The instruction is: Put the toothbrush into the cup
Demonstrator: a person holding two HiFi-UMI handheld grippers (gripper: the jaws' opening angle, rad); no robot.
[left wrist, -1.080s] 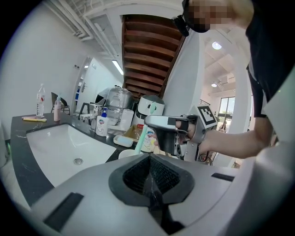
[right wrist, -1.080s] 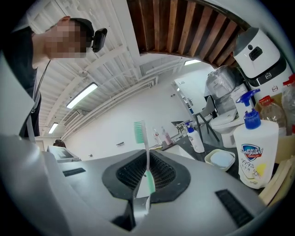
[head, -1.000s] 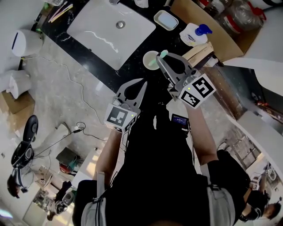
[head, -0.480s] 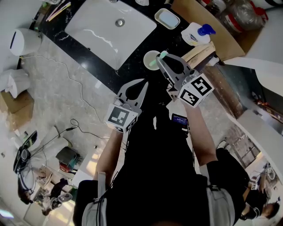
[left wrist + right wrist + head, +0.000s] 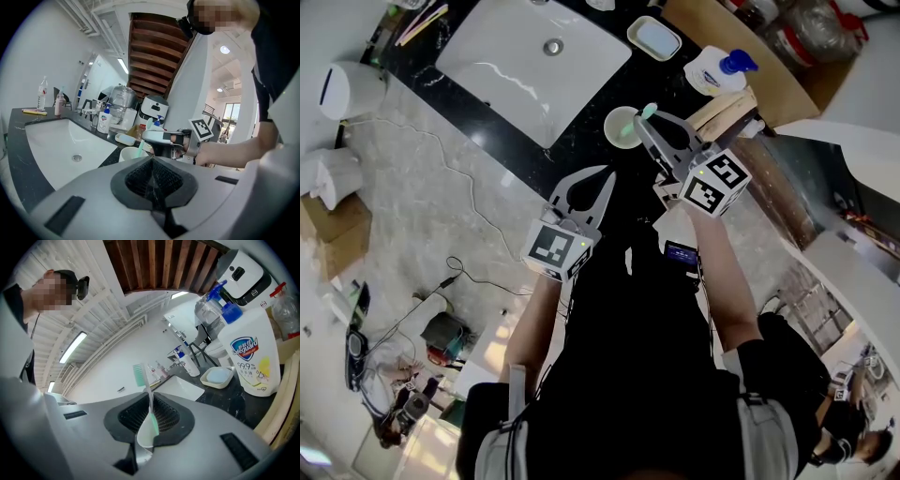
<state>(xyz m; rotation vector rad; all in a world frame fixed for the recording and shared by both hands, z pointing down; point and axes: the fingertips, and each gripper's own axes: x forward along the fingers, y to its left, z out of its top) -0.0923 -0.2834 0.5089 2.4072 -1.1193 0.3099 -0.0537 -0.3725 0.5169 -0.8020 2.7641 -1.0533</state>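
Green toothbrush (image 5: pixel 148 430) | clamped in right gripper (image 5: pixel 652 120), outstretched | at cup (image 5: pixel 619 128) rim

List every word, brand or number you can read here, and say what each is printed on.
"Safeguard": hand-soap bottle, on the logo.
"99.9%": same bottle, below the logo.
Smaller print on that bottle: too blurred to read.
Marker cube: black-and-white pattern, no text.

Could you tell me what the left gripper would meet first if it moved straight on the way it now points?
Most likely the white cup, which sits almost dead ahead of the shut left gripper, though the depth between them is unclear.
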